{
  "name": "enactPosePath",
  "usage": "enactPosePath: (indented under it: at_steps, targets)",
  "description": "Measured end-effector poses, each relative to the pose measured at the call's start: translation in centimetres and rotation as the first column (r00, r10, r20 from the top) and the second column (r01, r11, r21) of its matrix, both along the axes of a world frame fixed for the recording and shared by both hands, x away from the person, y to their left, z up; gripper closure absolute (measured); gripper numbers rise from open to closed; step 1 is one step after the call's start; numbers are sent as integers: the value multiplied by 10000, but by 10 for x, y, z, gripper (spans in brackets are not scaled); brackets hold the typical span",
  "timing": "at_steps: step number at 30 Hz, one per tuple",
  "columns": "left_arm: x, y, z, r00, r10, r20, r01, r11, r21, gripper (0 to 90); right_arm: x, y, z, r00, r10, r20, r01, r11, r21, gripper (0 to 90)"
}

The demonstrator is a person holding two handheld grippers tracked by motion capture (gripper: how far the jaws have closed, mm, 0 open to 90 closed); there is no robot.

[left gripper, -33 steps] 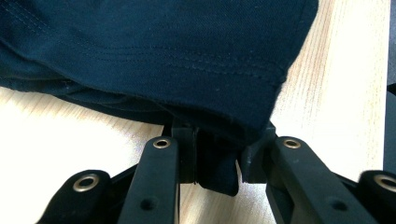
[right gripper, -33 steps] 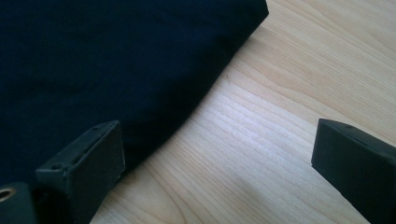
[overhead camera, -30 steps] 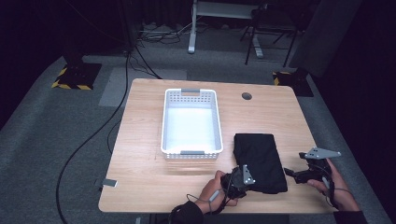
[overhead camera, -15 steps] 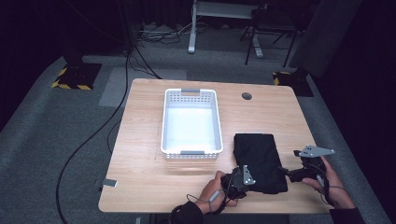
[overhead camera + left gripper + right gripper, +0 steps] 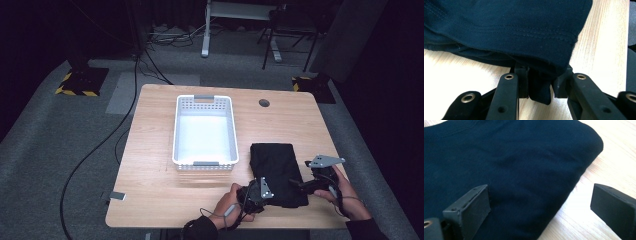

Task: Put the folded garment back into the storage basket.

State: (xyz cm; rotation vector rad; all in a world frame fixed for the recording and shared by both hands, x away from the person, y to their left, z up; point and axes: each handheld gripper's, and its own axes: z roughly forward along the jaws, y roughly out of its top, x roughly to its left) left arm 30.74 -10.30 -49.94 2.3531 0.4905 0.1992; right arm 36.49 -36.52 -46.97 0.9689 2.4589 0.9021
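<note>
A folded dark navy garment lies on the wooden table, near its front right corner. My left gripper sits at the garment's near left corner. In the left gripper view my left gripper is shut on a fold of the garment's hem. My right gripper comes in from the right at the garment's near right edge. In the right gripper view my right gripper stands open, one pad over the garment and the other over bare wood.
A white plastic basket with nothing in it stands at the middle of the table, left of the garment. A round cable hole is at the back. The table's front edge runs just below both hands.
My right gripper has moved left, in over the garment's near right edge. The left gripper has held still with its grip on the cloth.
</note>
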Motion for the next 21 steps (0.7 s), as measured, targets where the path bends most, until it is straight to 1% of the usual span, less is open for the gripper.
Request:
enactPosePath:
  at_steps: [5,10,15,19,21]
  targets:
    - [0,0,0,10000,-2,-8,2,10000,-11,708,5,3,-3,9999,-107,-136,108,9999,58,29]
    - [0,-1,0,10000,-45,12,45,10000,-19,709,9,7,-6,9995,-93,-307,94,9999,47,25]
    - [0,-1,0,10000,-45,5,45,10000,5,709,15,10,-9,9976,-191,-658,192,9998,9,7]
    - [-1,-1,0,10000,-45,25,45,10000,9,709,20,9,-14,9934,-256,-1119,284,9993,230,6]
    - [-1,-1,0,10000,-35,33,35,10000,15,709,24,7,-16,9891,-260,-1449,322,9987,400,5]
